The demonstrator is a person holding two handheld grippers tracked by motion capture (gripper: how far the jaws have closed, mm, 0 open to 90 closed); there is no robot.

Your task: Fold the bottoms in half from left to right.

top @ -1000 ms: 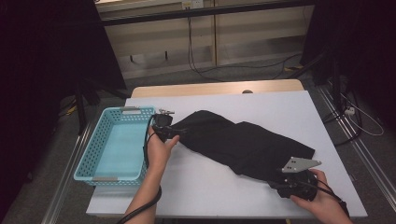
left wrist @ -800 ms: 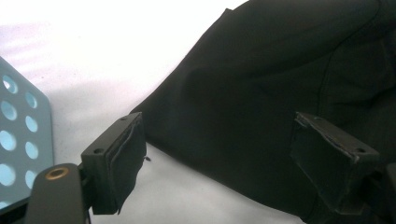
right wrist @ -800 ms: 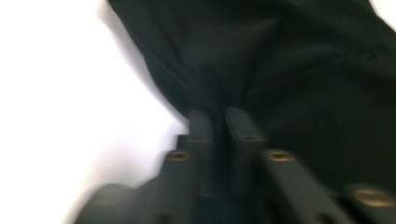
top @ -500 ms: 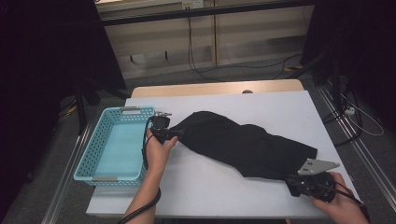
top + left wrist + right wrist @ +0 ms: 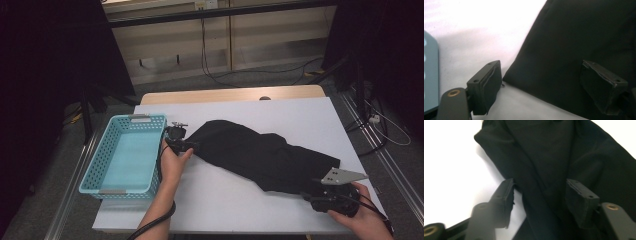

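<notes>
A black garment (image 5: 260, 152) lies stretched slantwise across the white table (image 5: 300, 117). My left gripper (image 5: 191, 146) is at its left end, beside the basket. In the left gripper view that gripper (image 5: 544, 87) is open, the cloth's corner (image 5: 579, 45) lying between the jaws without the pads pressing it. My right gripper (image 5: 309, 197), with its grey plate (image 5: 342, 176), sits at the garment's right end near the table's front edge. Its jaws (image 5: 542, 201) have just been opening; a fold of the cloth (image 5: 544, 170) lies between them, loose.
A light-blue perforated basket (image 5: 122, 189) stands at the table's left edge, nothing in it. A wooden strip (image 5: 230, 94) runs along the far side of the table. Cables (image 5: 220, 75) lie on the floor beyond, and dark stands flank both sides.
My right hand has slid a little to the right along the front edge, at the garment's right end. The left hand and the basket have stayed put.
</notes>
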